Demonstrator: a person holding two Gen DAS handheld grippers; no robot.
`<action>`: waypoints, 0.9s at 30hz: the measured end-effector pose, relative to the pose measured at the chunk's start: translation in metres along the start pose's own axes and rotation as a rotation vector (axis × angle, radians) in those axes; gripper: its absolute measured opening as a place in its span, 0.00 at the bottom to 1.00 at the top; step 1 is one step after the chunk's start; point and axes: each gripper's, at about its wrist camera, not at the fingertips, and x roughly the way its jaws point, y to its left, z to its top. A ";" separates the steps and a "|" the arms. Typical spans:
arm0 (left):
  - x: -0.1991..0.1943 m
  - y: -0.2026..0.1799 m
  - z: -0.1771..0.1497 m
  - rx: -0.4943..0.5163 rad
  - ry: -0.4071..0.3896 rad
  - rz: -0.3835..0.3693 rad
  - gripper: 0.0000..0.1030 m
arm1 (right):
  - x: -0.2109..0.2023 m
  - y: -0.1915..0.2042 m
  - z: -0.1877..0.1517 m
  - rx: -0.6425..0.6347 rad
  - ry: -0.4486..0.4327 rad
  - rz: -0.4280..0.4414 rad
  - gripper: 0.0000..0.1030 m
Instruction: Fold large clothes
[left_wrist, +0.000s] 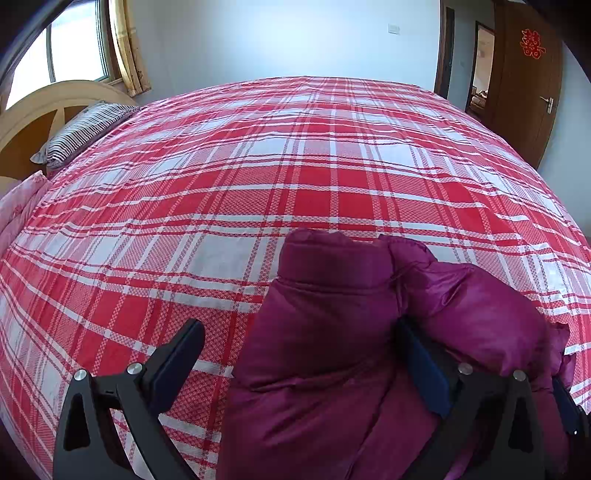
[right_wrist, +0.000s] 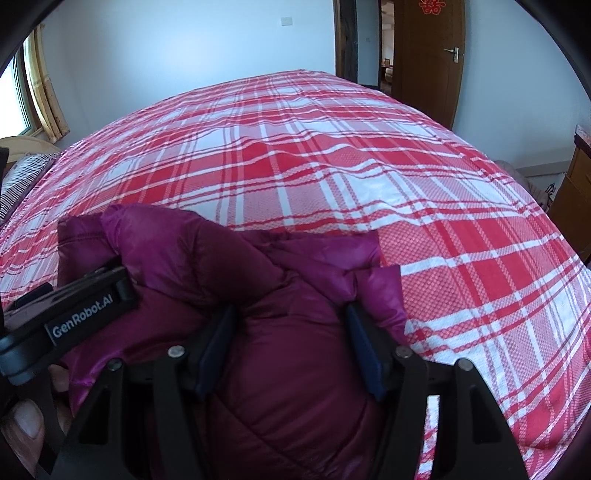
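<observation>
Jacket (right_wrist: 258, 332) bunched at bed's (right_wrist: 369, 166) near edge; right tool (right_wrist: 291, 343) seems clamped on a fold, left tool (left_wrist: 295, 354) spread wide, unclamped: I'd keep tension even before laying flat.

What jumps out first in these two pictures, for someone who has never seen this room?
The red and white plaid bedsheet fills nearly the whole view. At its near edge lies a puffy magenta jacket, bunched between the two black fingers of the right gripper. Far behind, a brown door bears a red paper ornament.
</observation>
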 end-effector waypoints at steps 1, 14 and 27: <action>0.000 0.000 0.000 0.000 -0.001 0.001 0.99 | 0.000 0.000 0.000 0.002 -0.001 0.001 0.63; 0.006 0.011 0.002 -0.059 0.035 -0.081 0.99 | 0.001 0.001 0.002 0.001 0.003 0.000 0.64; -0.046 0.080 -0.006 -0.096 0.072 -0.550 0.99 | -0.045 -0.042 0.000 0.116 -0.107 0.265 0.79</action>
